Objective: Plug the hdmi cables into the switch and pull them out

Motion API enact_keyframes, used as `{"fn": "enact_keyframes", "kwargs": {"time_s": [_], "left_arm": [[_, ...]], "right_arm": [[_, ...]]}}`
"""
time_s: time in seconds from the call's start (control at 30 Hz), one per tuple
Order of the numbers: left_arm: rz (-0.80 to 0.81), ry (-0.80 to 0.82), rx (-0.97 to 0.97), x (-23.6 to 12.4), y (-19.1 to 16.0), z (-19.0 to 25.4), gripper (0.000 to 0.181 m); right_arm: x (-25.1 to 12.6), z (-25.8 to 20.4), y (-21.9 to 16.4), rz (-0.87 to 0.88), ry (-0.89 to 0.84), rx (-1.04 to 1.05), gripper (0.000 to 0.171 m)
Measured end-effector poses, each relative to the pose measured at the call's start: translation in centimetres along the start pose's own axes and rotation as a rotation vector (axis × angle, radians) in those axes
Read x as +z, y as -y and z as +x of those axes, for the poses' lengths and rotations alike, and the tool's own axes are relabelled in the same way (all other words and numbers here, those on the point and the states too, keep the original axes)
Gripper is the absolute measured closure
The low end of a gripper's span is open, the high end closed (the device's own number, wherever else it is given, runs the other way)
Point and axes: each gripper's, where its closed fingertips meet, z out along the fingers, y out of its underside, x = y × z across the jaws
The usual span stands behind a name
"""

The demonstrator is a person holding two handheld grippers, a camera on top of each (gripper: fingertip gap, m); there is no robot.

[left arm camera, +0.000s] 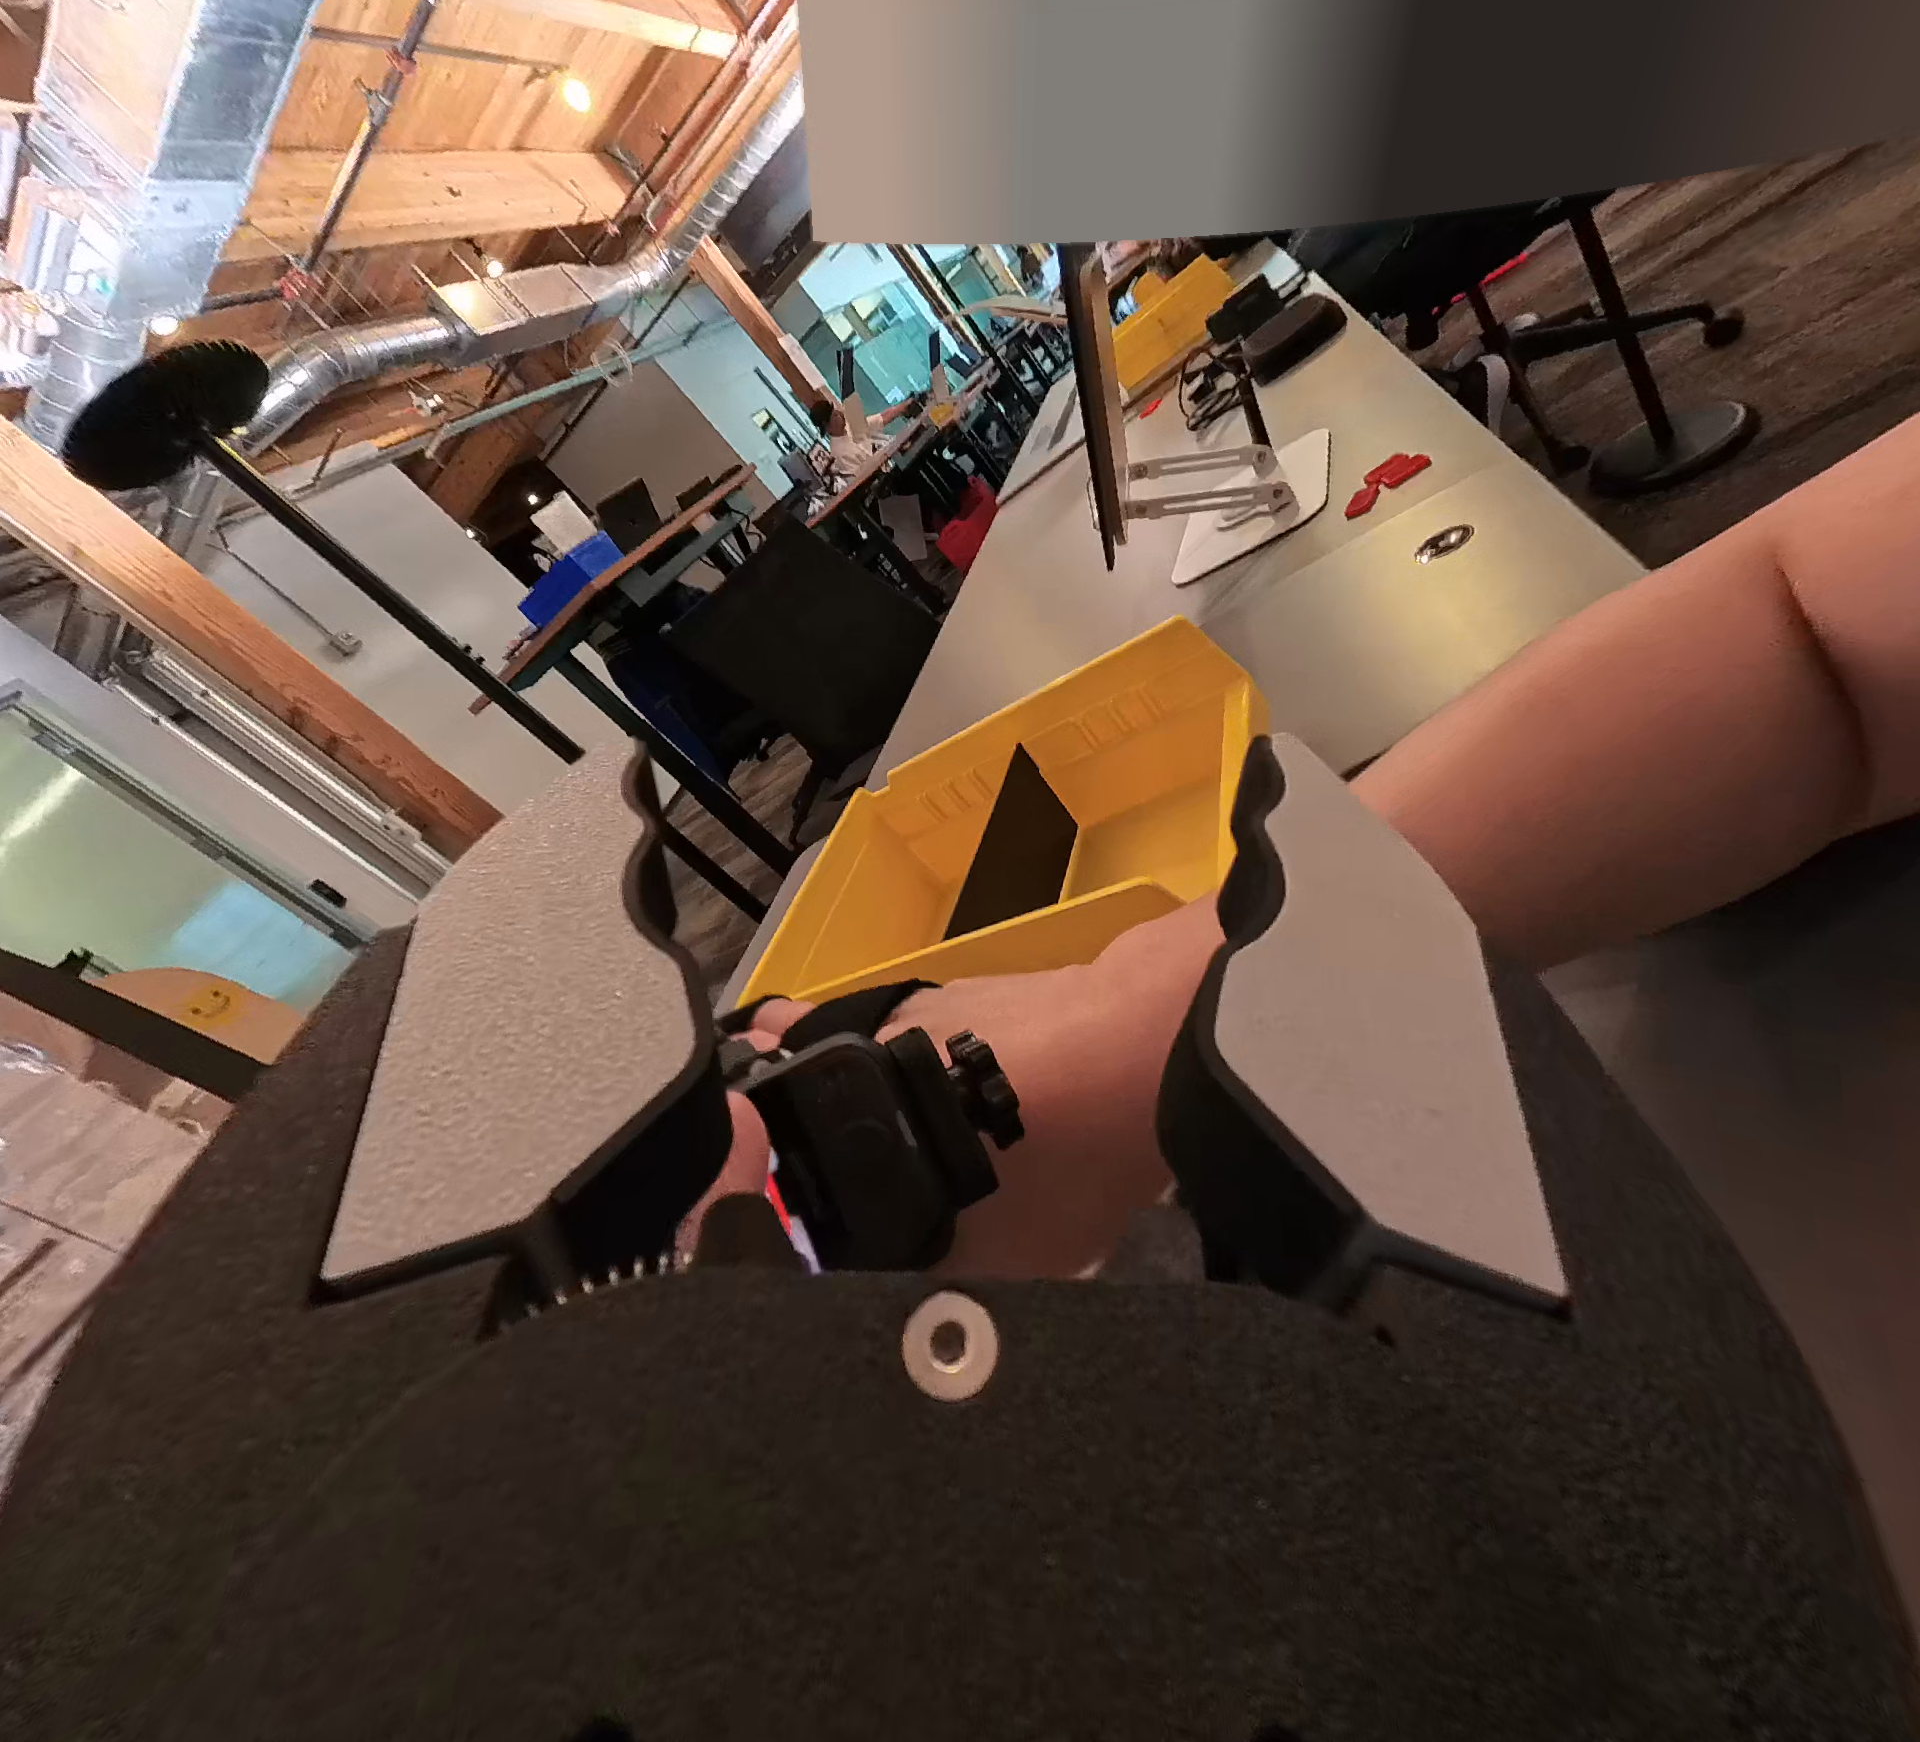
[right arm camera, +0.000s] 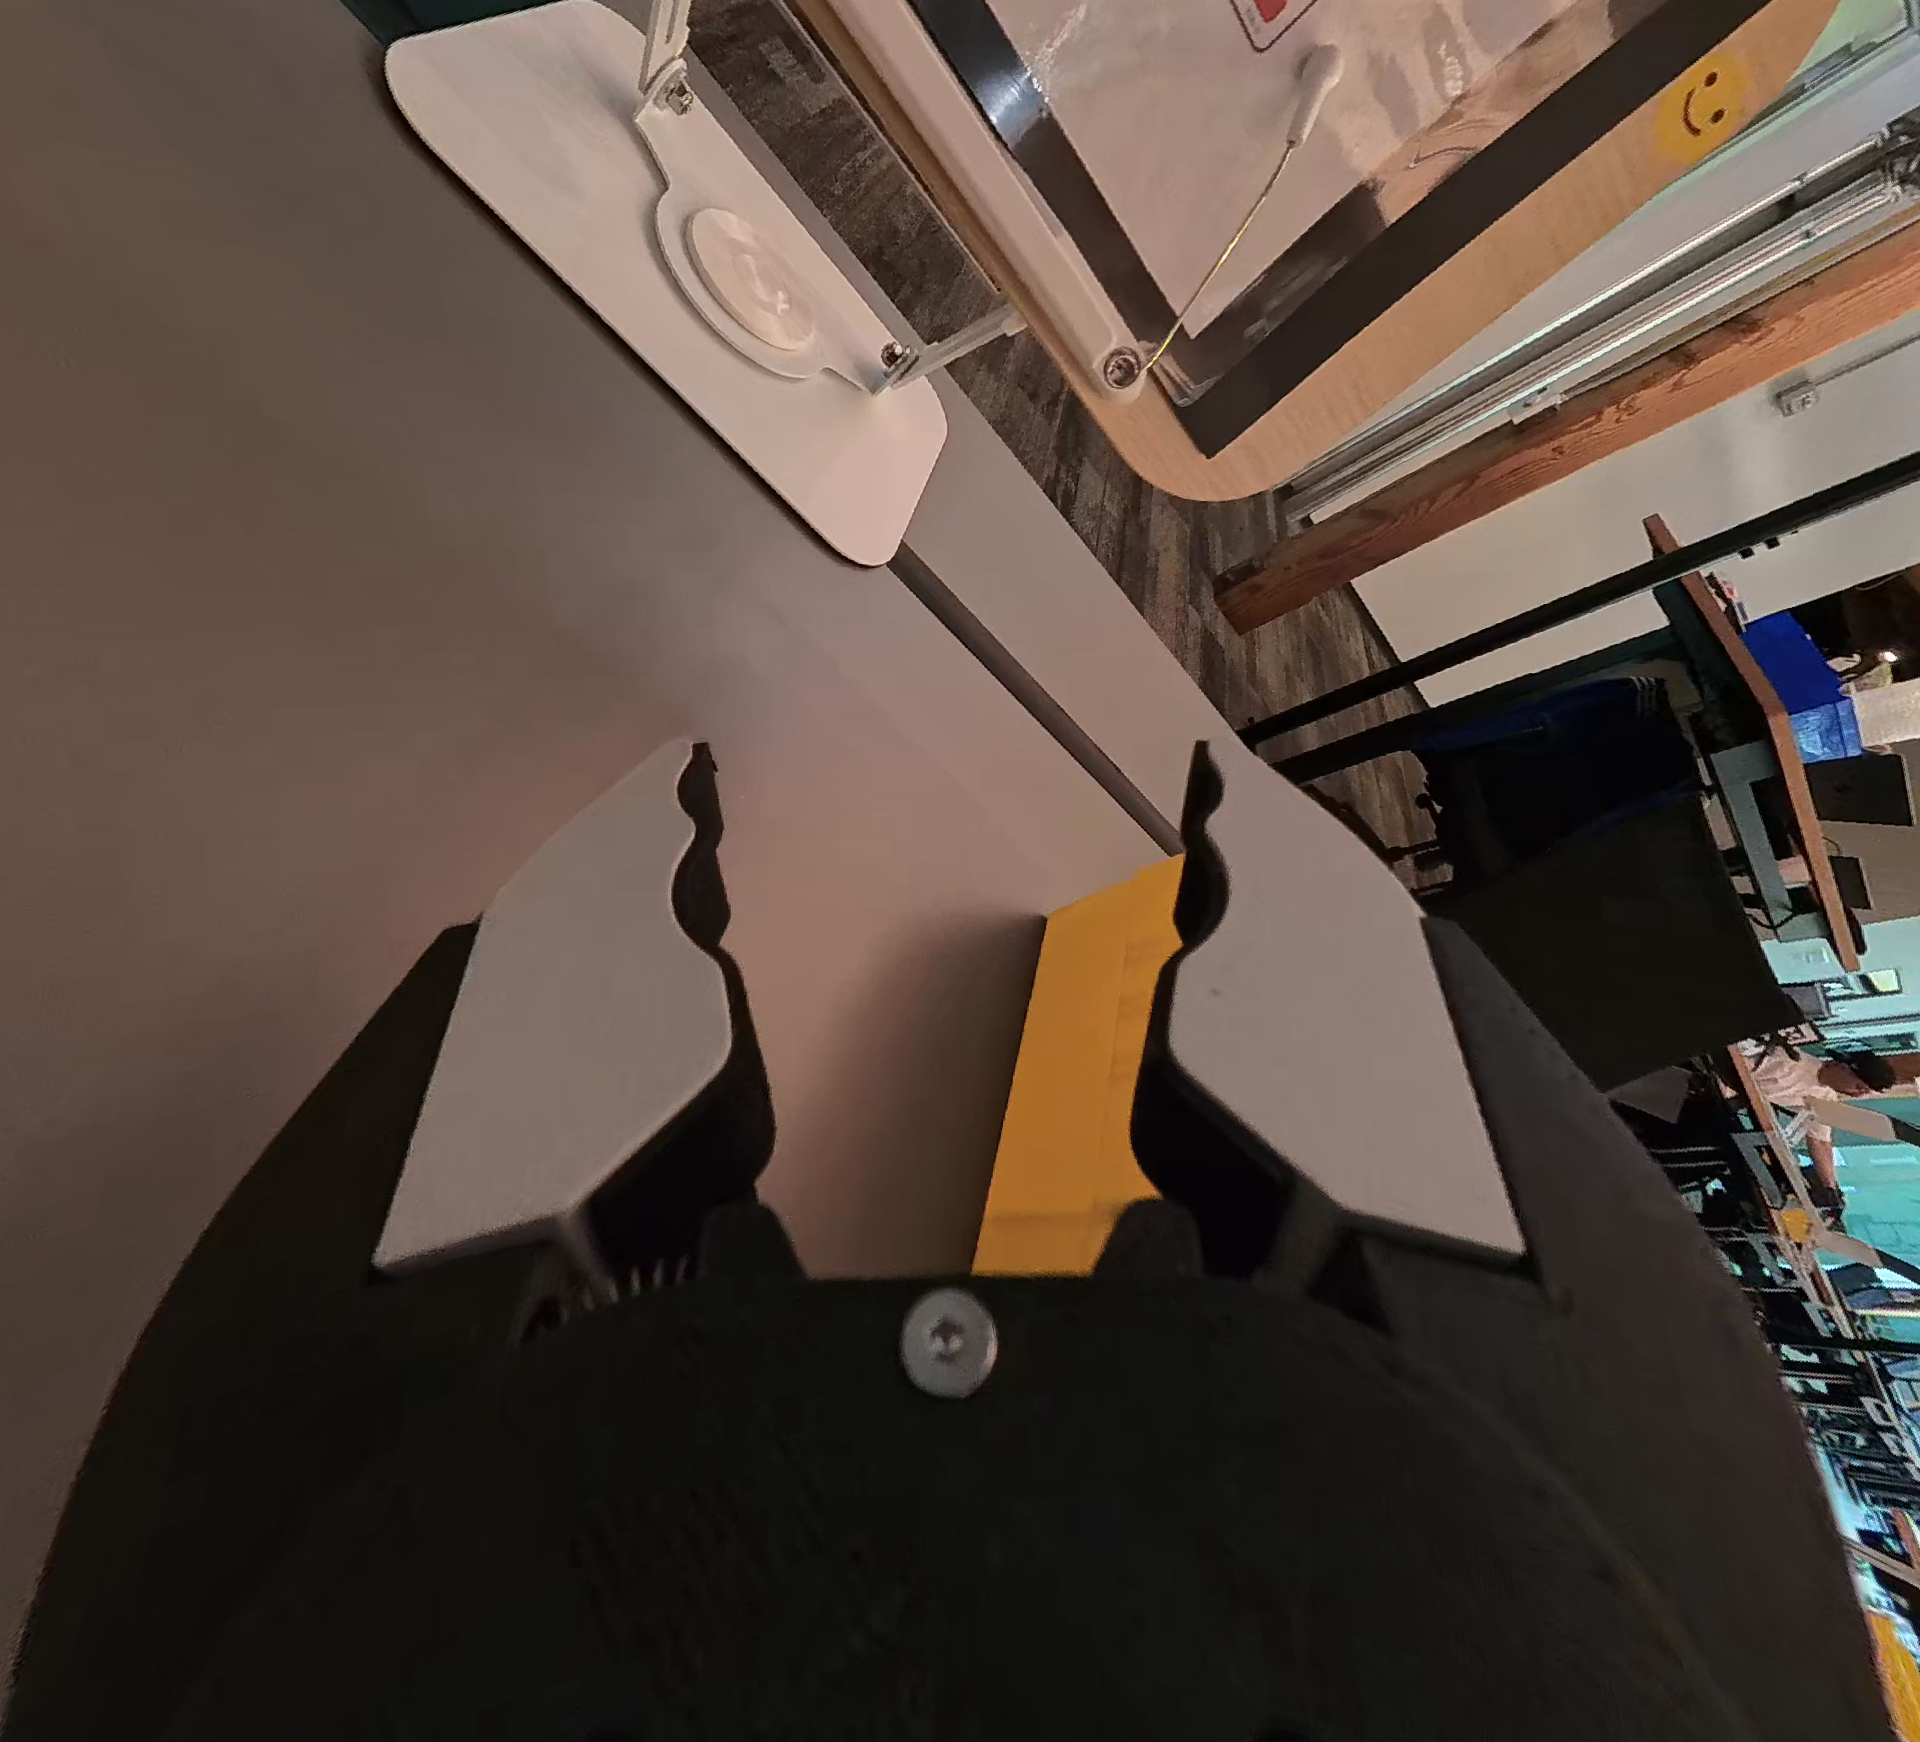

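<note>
No HDMI cable or switch shows in either view. My left gripper is open and empty, raised and tilted, pointing over a yellow bin with a black divider. Between its fingers, close to the camera, I see a person's hand and bare arm holding the other gripper's black camera mount. My right gripper is open and empty, held over the grey table. The yellow bin's side lies between its fingers, near the right one.
A white monitor stand base sits on the table ahead of the right gripper, with the monitor above it. The table edge runs just past the bin. In the left view another stand, red parts and further desks lie beyond. One gripper's finger ends stand about 25 centimeters off the other's.
</note>
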Motion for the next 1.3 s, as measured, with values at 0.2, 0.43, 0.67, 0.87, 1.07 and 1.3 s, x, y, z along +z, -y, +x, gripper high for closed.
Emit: {"fn": "enact_keyframes", "kwargs": {"time_s": [0.2,0.43,0.67,0.87,1.07,1.3], "left_arm": [[0.069,0.062,0.014,-1.9,2.9,-2.3,0.078],[0.093,0.139,-0.003,-4.5,4.4,-5.9,0.078],[0.014,0.279,-0.194,-7.4,2.6,-11.8,0.088],[-0.316,0.283,-0.343,-6.8,-5.7,-12.6,0.102],[-0.504,0.309,-0.367,-6.4,-11.4,-12.2,0.128],[-0.568,0.396,-0.393,-7.4,-13.9,-13.5,0.145]], "right_arm": [[-0.1,0.5,0.4,0.025,-0.003,0.025,0.084],[-0.7,3.7,1.3,0.103,-0.079,0.099,0.084],[-3.9,13.8,1.7,0.271,-0.257,0.327,0.082],[-6.1,19.7,-0.1,0.324,-0.339,0.458,0.082],[-6.1,21.5,-1.4,0.324,-0.36,0.52,0.091],[-4.8,20.8,-1.6,0.333,-0.335,0.529,0.106]]}}
